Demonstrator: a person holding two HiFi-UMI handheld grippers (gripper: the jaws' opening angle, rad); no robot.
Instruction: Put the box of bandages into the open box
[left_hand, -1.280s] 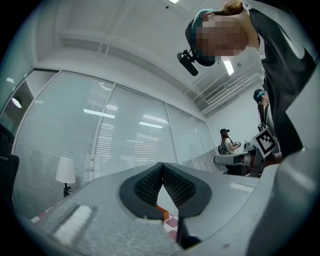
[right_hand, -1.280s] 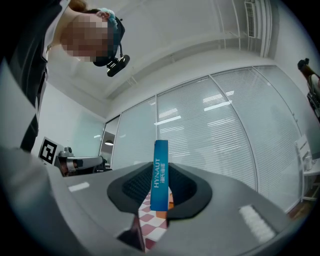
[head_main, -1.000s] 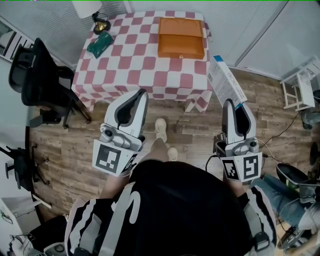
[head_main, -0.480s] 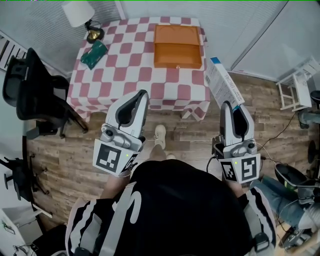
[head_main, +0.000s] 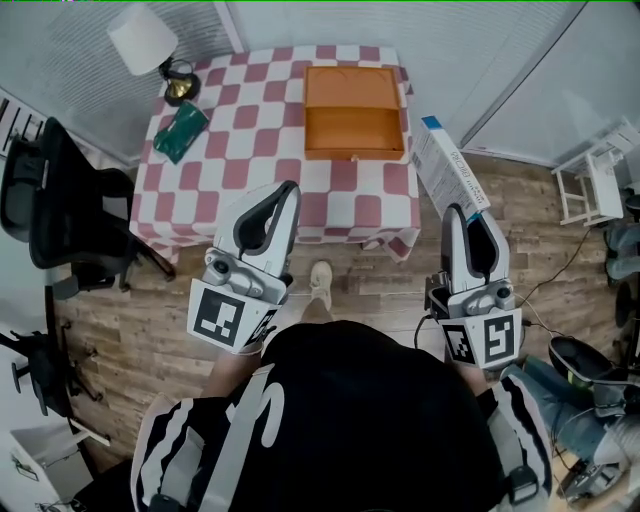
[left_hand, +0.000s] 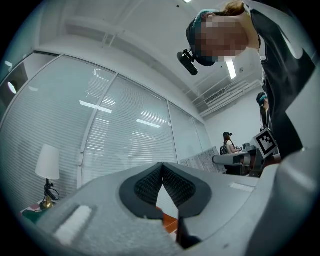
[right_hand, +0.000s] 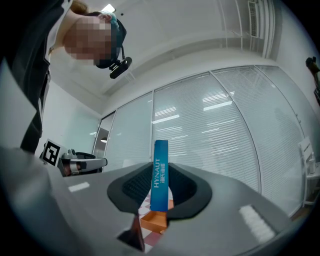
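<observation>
The bandage box (head_main: 450, 172), white with a blue end, sticks up and away from my right gripper (head_main: 459, 214), which is shut on its lower end. In the right gripper view its blue edge (right_hand: 160, 172) stands upright between the pads. The open orange box (head_main: 355, 112) lies on the far right part of the red-and-white checkered table (head_main: 250, 160), ahead and to the left of the held box. A corner of the orange box (right_hand: 154, 220) shows below the jaws. My left gripper (head_main: 286, 192) hangs shut and empty before the table's near edge; its pads meet (left_hand: 161, 172).
A green pouch (head_main: 180, 130) and a lamp (head_main: 140, 38) sit at the table's far left. A black office chair (head_main: 60, 210) stands left of the table, a white rack (head_main: 590, 185) at the right. The person's shoe (head_main: 320, 283) is on the wooden floor between the grippers.
The table and orange box have slid lower in the head view, nearer the grippers. Both grippers keep their pose, and the bandage box stays gripped.
</observation>
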